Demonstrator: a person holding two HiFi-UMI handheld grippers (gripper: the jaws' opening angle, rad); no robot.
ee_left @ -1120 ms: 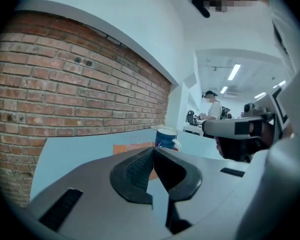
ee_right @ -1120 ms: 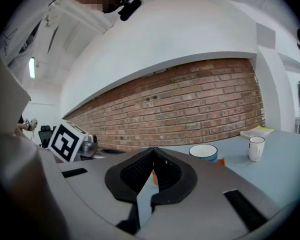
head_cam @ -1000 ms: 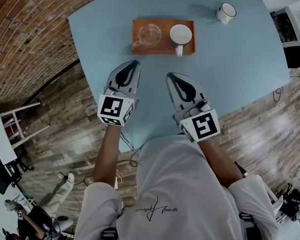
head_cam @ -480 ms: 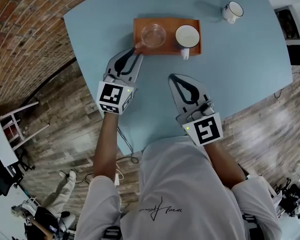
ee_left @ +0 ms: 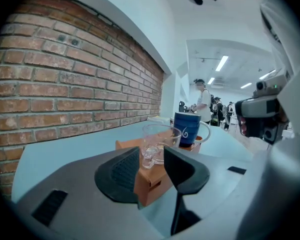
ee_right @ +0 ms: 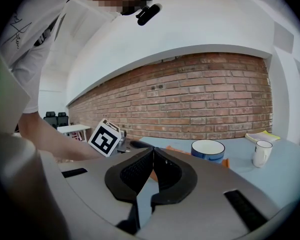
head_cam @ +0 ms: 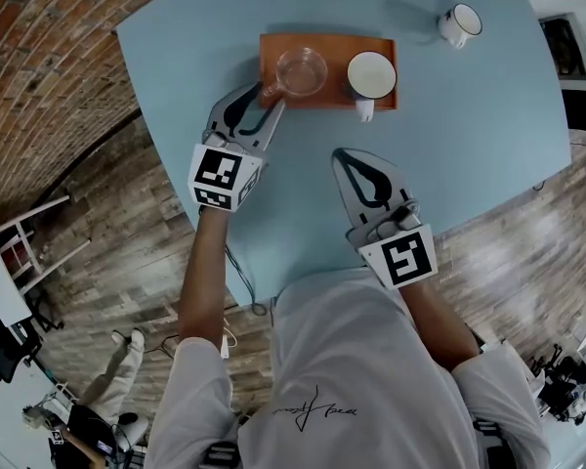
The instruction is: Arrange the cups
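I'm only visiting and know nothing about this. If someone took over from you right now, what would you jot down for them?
Left tool: its jaws have just been opening and now stand wide at the orange tray, near-left corner. That corner and the glass cup show between them; nothing is gripped.
Right tool: shut, empty, above the table.
Done: glass cup and blue mug stand on the tray.
Left: white mug stands apart, far right; it probably needs placing too.

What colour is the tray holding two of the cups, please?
The tray is orange; the head view shows it best.
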